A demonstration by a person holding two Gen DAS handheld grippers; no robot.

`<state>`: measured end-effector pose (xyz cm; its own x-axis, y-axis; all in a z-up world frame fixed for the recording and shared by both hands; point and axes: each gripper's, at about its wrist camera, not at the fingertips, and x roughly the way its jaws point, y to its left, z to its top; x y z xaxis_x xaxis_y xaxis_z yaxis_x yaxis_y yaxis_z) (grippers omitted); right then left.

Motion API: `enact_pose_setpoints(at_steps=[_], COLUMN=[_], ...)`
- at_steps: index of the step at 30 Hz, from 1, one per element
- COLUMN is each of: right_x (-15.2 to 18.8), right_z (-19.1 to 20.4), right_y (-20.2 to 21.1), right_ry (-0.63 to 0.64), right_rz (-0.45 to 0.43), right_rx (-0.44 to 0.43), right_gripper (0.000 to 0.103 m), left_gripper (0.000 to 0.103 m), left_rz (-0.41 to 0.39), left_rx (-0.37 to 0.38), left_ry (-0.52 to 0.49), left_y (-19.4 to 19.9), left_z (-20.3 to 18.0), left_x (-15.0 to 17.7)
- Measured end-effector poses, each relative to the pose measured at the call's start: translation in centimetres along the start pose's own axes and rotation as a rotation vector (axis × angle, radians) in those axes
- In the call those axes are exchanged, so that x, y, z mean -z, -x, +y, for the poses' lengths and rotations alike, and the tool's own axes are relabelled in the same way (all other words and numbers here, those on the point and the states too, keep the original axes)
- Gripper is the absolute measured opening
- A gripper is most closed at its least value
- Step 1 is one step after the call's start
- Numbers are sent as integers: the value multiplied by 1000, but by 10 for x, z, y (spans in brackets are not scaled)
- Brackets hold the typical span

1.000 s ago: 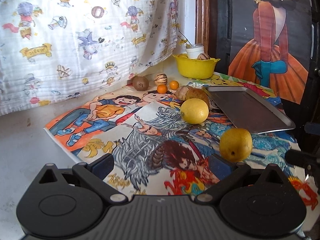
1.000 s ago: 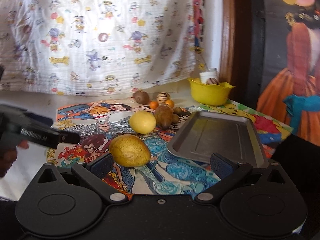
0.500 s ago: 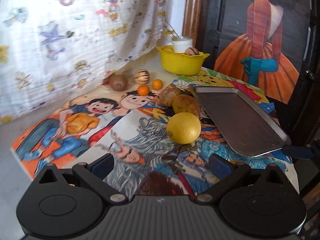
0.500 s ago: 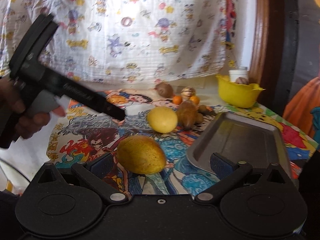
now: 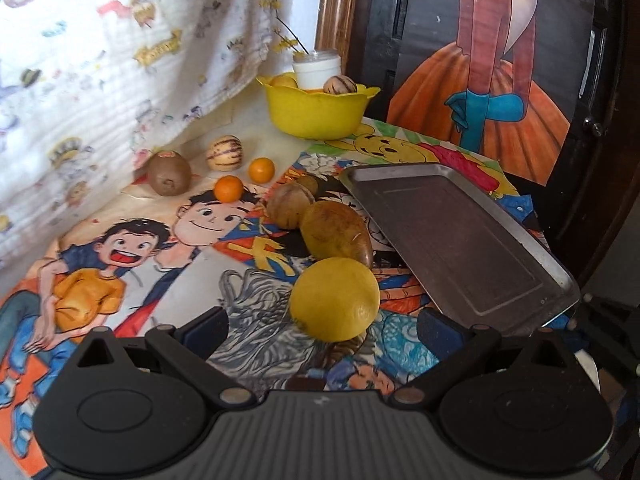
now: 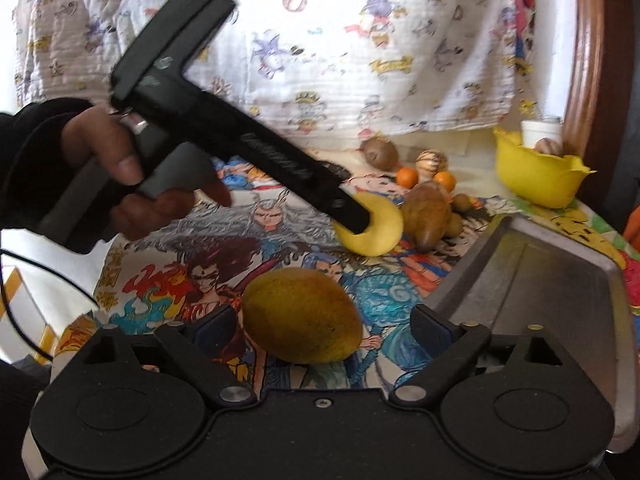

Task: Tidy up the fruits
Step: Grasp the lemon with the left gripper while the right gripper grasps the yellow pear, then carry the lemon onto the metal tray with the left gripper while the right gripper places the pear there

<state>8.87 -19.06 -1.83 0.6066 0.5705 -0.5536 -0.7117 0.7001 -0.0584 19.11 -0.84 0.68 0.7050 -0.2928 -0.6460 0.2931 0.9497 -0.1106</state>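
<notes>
**Both tongs wide over the fruit**

I see a worktop against a wall hung with a white cartoon-print cloth, and most of the top is covered by bright cartoon posters. To the right stands a dark door with a painted figure in an orange skirt.

A flat grey metal tray with a raised rim lies on the posters, bare. At the back sits a glossy yellow plastic bowl with a wavy edge, holding a striped fruit and a white cup. Near the cloth are a fuzzy brown kiwi, a cream striped melon and two small shiny oranges. A smooth brown pear-shaped fruit lies just beside the tray, with a round yellow lemon right in front of it.

My left tongs are spread wide, angled down with the lemon between the fingers but not gripped as far as I can tell. In the right view a bare hand holds that black pistol-style tool, its tip over the lemon. My right tongs are also wide, straddling a dull yellow-green mango that rests on the posters beside the tray's near corner.
</notes>
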Motion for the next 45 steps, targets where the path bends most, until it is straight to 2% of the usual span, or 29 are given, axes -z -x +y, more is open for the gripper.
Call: enact_pose_setpoints(at_steps=[10, 19, 24, 32, 37, 45], right_x=[1, 0, -2, 0, 5, 16], right_z=[-2, 1, 1, 1, -1, -13], right_y=[-11, -16, -20, -19, -16, -11], right_ry=[8, 32, 43, 41, 2, -131], right_rz=[5, 9, 8, -15, -39, -96], right_rx=[-51, -86, -92, -90, -81, -37], right_gripper=[82, 71, 70, 68, 68, 68], left_gripper=[87, 72, 63, 62, 62, 62], left_rz=[38, 43, 41, 31, 19, -29], left_rx=[31, 52, 57, 66, 56, -35], left_ry=[22, 15, 34, 69, 124, 168], left_y=[-27, -36, -37, -36, -32, -15], left_z=[2, 1, 3, 7, 10, 7], left_x=[-3, -2, -1, 1, 5, 18])
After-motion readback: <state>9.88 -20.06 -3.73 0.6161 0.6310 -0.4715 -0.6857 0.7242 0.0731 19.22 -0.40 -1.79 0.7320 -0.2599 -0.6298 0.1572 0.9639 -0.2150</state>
